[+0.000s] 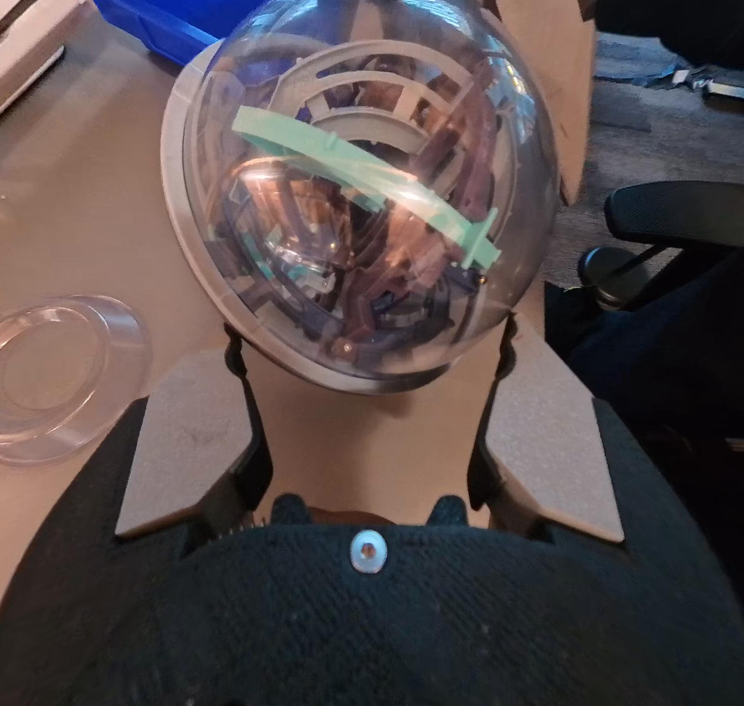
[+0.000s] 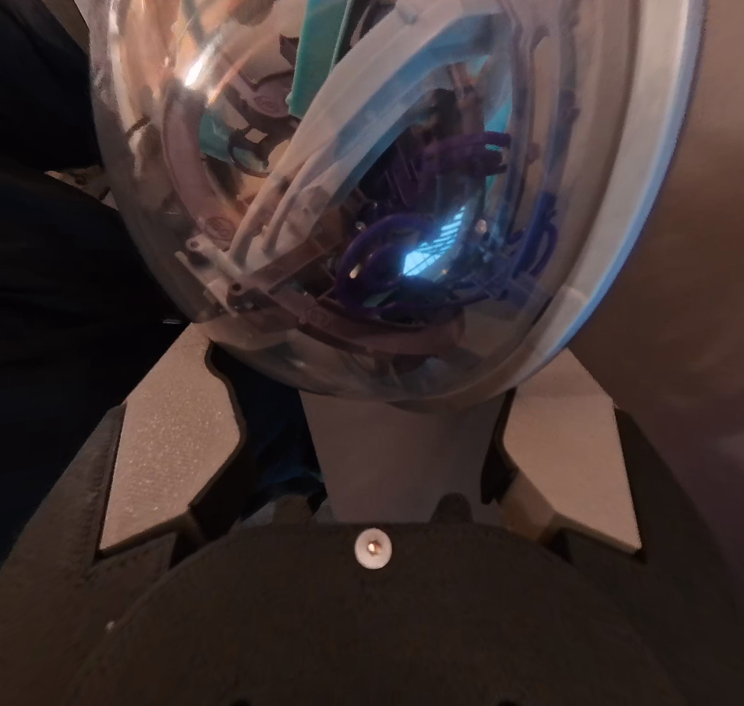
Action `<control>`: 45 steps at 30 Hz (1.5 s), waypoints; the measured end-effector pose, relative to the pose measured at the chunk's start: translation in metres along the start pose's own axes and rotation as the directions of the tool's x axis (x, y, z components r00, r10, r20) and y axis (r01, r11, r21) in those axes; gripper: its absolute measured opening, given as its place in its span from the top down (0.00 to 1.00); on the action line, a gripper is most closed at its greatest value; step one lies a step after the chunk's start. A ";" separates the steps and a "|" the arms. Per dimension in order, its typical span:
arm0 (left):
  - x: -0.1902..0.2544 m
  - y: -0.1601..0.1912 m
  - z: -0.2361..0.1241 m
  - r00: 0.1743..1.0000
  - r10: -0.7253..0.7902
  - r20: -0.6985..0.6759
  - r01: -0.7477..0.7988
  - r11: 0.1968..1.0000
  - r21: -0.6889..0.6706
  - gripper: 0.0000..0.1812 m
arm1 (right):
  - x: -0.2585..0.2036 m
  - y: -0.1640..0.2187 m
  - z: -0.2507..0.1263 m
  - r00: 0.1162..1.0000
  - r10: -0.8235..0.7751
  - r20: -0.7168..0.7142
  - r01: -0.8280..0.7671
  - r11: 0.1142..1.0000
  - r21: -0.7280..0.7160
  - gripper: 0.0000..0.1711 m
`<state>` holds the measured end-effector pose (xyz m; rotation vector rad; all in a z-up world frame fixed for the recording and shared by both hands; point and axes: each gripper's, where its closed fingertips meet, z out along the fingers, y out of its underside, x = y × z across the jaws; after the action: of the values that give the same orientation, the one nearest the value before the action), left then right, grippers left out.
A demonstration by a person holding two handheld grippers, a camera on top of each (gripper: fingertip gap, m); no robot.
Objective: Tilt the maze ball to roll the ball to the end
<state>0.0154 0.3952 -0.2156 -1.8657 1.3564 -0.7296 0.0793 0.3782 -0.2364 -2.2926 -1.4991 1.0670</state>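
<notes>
Here I hold the maze ball (image 1: 362,179) above the desk (image 1: 80,203), both sets of jaws spread wide and pressing its shell. A clear dish (image 1: 68,376) lies at left

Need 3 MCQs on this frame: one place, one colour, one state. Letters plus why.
1. Where does the clear dish lie?
A. left of the maze ball
B. on top of it
C. inside the blue bin

2. Colour of the long strip across the maze ball?
A. red
B. mint green
C. yellow

3. How is the maze ball held?
A. resting in the dish
B. lying on the floor
C. between the left gripper's spread jaws

A: dish sits on the table, left. B: strip is mint. C: jaws flank the sphere.
</notes>
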 end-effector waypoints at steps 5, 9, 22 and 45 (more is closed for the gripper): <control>-0.001 0.003 -0.002 1.000 -0.001 -0.016 0.001 1.000 -0.006 0.31 | 0.009 0.002 0.005 0.986 -0.113 -0.123 0.113 0.994 -0.010 0.16; -0.001 0.005 -0.002 1.000 0.004 -0.022 -0.004 1.000 -0.012 0.31 | 0.015 -0.003 0.004 0.961 -0.183 -0.206 0.186 0.983 -0.005 0.12; -0.003 0.008 0.003 0.999 0.022 -0.048 -0.023 1.000 -0.010 0.33 | 0.026 -0.023 -0.005 0.777 -0.435 -0.456 0.512 0.857 0.054 0.08; -0.004 -0.074 -0.051 0.683 0.535 0.497 -0.663 0.741 0.112 0.33 | -0.022 -0.087 -0.087 0.058 -0.604 -0.795 0.841 0.459 -0.287 0.09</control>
<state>0.0158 0.4032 -0.1266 -1.1264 1.3604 -0.1220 0.0697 0.4180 -0.1178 -1.0597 -1.5406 -0.2072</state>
